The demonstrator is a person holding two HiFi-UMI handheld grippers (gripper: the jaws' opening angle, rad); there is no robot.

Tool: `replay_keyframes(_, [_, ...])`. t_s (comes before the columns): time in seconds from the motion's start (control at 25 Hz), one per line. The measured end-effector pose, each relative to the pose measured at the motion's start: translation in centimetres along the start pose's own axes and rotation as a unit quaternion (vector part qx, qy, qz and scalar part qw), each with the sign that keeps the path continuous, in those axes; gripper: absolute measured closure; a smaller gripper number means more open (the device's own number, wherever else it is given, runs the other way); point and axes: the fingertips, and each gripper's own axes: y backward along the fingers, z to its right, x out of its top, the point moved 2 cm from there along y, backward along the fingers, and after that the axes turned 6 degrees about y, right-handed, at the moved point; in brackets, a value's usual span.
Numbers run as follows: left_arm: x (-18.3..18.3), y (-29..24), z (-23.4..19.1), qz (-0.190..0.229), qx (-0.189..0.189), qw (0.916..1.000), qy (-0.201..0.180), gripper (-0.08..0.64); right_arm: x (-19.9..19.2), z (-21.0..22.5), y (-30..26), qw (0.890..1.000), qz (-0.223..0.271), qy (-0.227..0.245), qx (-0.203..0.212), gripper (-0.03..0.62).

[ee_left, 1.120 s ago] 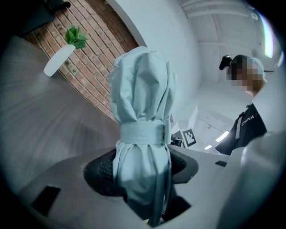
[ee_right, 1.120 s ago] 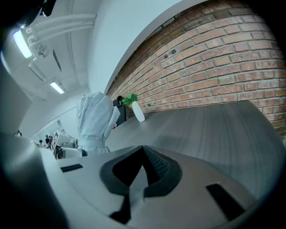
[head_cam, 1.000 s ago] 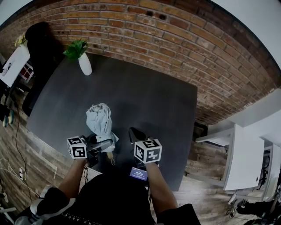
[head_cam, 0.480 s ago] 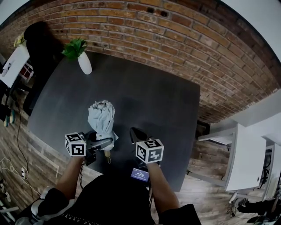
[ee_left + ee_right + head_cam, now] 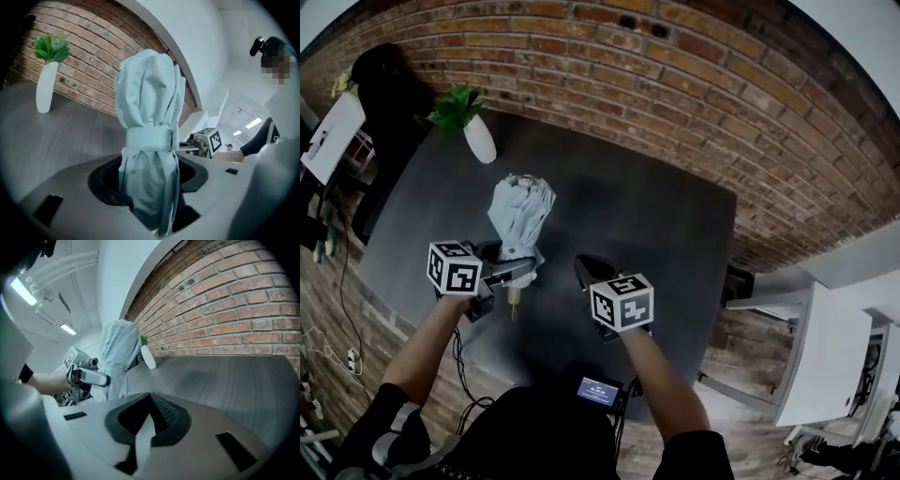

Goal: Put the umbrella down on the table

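Note:
A folded pale blue umbrella (image 5: pixel 520 211), strapped round its middle, is held above the dark grey table (image 5: pixel 637 216). Its canopy points towards the brick wall and its wooden handle end hangs below the jaws. My left gripper (image 5: pixel 511 272) is shut on the umbrella's lower part. In the left gripper view the umbrella (image 5: pixel 150 117) fills the gap between the jaws of the left gripper (image 5: pixel 150 180). My right gripper (image 5: pixel 587 273) hovers to the right of it, apart from it, shut and empty. In the right gripper view the right gripper (image 5: pixel 151 401) points along the table, with the umbrella (image 5: pixel 117 352) at the left.
A white vase (image 5: pixel 480 139) with a green plant (image 5: pixel 457 103) stands at the table's far left corner, near the umbrella's tip. A brick wall (image 5: pixel 694 84) runs behind the table. A white cabinet (image 5: pixel 825 347) stands to the right, a dark shape (image 5: pixel 384 84) at far left.
My left gripper has carried the umbrella forward over the table, towards the vase, and tilted it more upright. The right gripper has moved forward a little alongside.

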Motion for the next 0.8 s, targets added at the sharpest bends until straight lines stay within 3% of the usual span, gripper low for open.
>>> replay_keyframes(0.28, [5.0, -4.4, -5.6, -0.059, 0.057, 0.9966, 0.006, 0.307, 5.5, 4.7, -5.7, 0.999, -0.022, 0.047, 0.002, 0.583])
replay_keyframes(0.44, [5.9, -7.2, -10.0, -0.128, 0.098, 0.9867, -0.017, 0.307, 6.0, 7.1, -8.8, 0.998, -0.044, 0.055, 0.003, 0.583])
replay_keyframes(0.52, [5.9, -8.5, -11.8, -0.175, 0.117, 0.9767, -0.042, 0.307, 5.4, 8.2, -10.2, 0.997, -0.056, 0.049, 0.004, 0.583])
replay_keyframes(0.64, [5.8, -10.1, -14.5, -0.247, 0.145, 0.9534, -0.095, 0.307, 4.4, 9.6, -12.2, 0.997, -0.074, 0.039, 0.003, 0.583])
replay_keyframes(0.8, [5.7, -12.3, -17.3, -0.301, 0.169, 0.9272, -0.145, 0.307, 2.9, 11.7, -14.2, 0.995, -0.093, 0.023, -0.004, 0.583])
